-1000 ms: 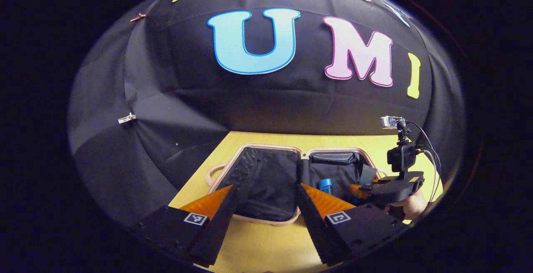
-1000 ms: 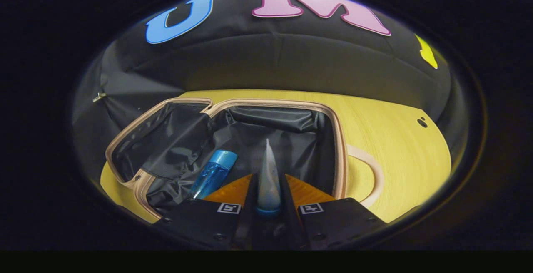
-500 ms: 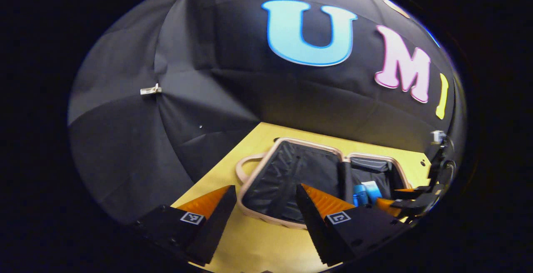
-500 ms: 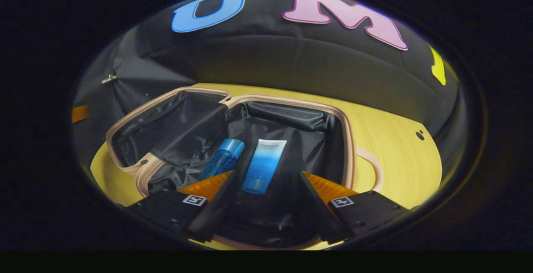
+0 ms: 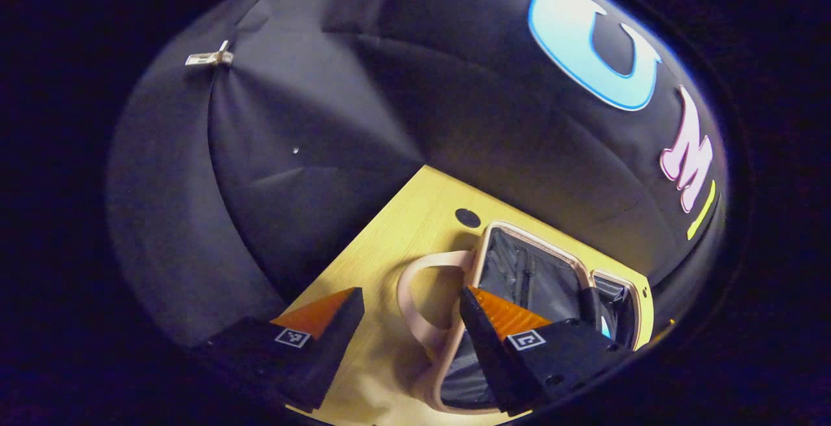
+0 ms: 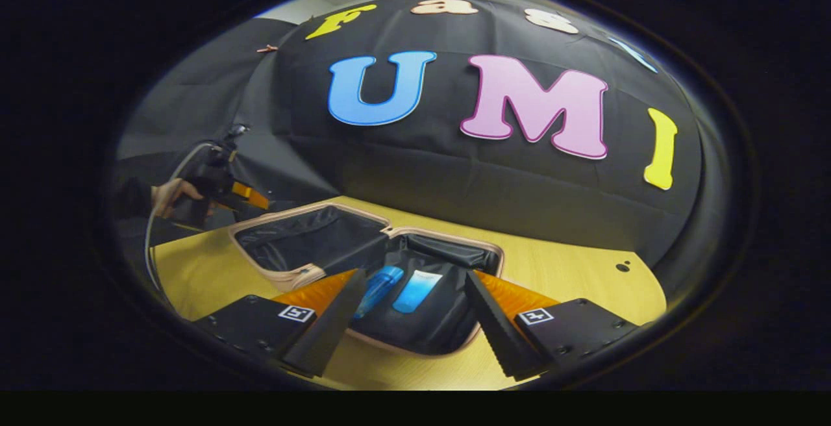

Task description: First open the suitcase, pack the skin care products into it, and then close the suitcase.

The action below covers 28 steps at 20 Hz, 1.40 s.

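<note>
The open suitcase (image 6: 448,239) lies flat on the yellow table, pink-rimmed with black lining. A blue bottle (image 6: 380,281) and a blue tube (image 6: 415,281) lie side by side in its right half. My right gripper (image 6: 415,275) hovers open above that half's near edge, holding nothing. In the left gripper view, the suitcase's left half (image 5: 529,270) and its pink handle (image 5: 435,259) lie just ahead. My left gripper (image 5: 410,296) is open over that handle. The right gripper view has the left gripper (image 6: 221,189) at the far left, held by a hand (image 6: 170,192).
The yellow table (image 6: 571,270) has bare room to the right of the suitcase, with a small dark hole (image 6: 623,265). Another hole (image 5: 467,217) sits beyond the handle. Black cloth walls close in behind and at the left.
My right gripper opened and let go of the tube, which now lies beside the bottle, then drew back and up. My left gripper swung left to the suitcase's handle end.
</note>
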{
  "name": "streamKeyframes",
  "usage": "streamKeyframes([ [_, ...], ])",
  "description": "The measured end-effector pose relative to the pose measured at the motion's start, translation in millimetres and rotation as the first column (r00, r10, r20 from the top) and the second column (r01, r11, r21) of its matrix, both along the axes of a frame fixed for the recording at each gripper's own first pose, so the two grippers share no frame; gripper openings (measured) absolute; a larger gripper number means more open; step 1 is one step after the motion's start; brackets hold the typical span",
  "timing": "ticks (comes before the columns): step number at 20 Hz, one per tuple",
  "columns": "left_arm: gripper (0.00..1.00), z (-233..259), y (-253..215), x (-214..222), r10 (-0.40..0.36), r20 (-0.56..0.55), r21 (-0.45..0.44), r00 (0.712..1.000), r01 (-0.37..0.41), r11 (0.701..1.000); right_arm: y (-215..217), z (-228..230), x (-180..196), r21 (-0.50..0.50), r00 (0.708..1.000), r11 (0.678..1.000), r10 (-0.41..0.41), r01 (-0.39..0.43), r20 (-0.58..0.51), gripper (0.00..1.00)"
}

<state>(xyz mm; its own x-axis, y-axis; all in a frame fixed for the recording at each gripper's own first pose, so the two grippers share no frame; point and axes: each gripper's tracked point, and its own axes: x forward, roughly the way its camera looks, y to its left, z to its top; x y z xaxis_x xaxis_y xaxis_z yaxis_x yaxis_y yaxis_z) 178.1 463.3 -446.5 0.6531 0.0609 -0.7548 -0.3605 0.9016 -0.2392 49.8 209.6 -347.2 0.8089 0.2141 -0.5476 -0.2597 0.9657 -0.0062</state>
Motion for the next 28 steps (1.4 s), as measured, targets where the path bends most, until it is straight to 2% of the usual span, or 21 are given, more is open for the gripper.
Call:
streamKeyframes([
  [1, 0.94, -11, 4, 1, 0.014, -0.024, -0.031, 1.0, -0.015, 0.999, 0, -2, -11, 0.003, 1.0, 1.0, 0.006, -0.006, -0.018, 0.97],
  [4, 0.82, -31, -12, 12, 0.005, -0.042, -0.184, 0.999, -0.012, 0.983, 3, -18, -39, 0.003, 0.994, 0.999, 0.051, -0.051, -0.1, 0.97],
  [6, 0.74, -39, -22, 18, 0.008, -0.045, -0.228, 0.999, -0.018, 0.973, -4, -22, -45, -0.015, 0.991, 0.998, 0.062, -0.065, -0.122, 0.97],
  [7, 0.69, -44, -22, 19, 0.024, -0.053, -0.233, 0.998, -0.036, 0.972, -9, -22, -44, -0.021, 0.991, 0.998, 0.056, -0.059, -0.121, 0.98],
  [8, 0.51, -54, -20, 22, 0.05, -0.066, -0.222, 0.997, -0.064, 0.973, -14, -21, -42, -0.021, 0.992, 0.999, 0.044, -0.047, -0.117, 0.98],
  [9, 0.28, -52, -20, 21, 0.047, -0.076, -0.229, 0.996, -0.063, 0.971, -17, -20, -41, -0.019, 0.993, 0.999, 0.03, -0.033, -0.118, 0.97],
  [10, 0.27, -46, -15, 20, 0.044, -0.065, -0.217, 0.997, -0.057, 0.975, -21, -20, -42, -0.017, 0.993, 1.0, 0.019, -0.021, -0.12, 0.97],
  [14, 0.09, 0, -14, 30, -0.003, 0.011, -0.133, 1.0, 0.005, 0.991, -34, -18, -43, -0.03, 0.993, 0.999, 0.013, -0.017, -0.12, 0.97],
  [16, 0.07, 35, -17, 32, -0.049, 0.029, -0.069, 0.998, 0.051, 0.996, -38, -12, -43, -0.014, 0.991, 1.0, 0.018, -0.02, -0.132, 0.98],
  [19, 0.07, 125, -41, 36, -0.098, 0.122, -0.004, 0.988, 0.1, 0.995, -54, 14, -38, -0.011, 0.992, 0.999, 0.037, -0.038, -0.124, 0.97],
  [21, 0.06, 190, -89, 40, -0.139, 0.199, -0.005, 0.97, 0.143, 0.99, -69, 38, -33, -0.015, 0.994, 0.999, 0.049, -0.05, -0.094, 0.97],
  [24, 0.06, 251, -175, 34, -0.232, 0.257, 0.005, 0.938, 0.239, 0.971, -91, 73, -29, -0.011, 0.998, 0.999, 0.04, -0.04, -0.057, 0.97],
  [28, 0.06, 277, -291, 14, -0.328, 0.292, 0.071, 0.899, 0.321, 0.944, -119, 121, -27, 0.025, 1.0, 1.0, 0.005, -0.005, 0.005, 0.97],
])
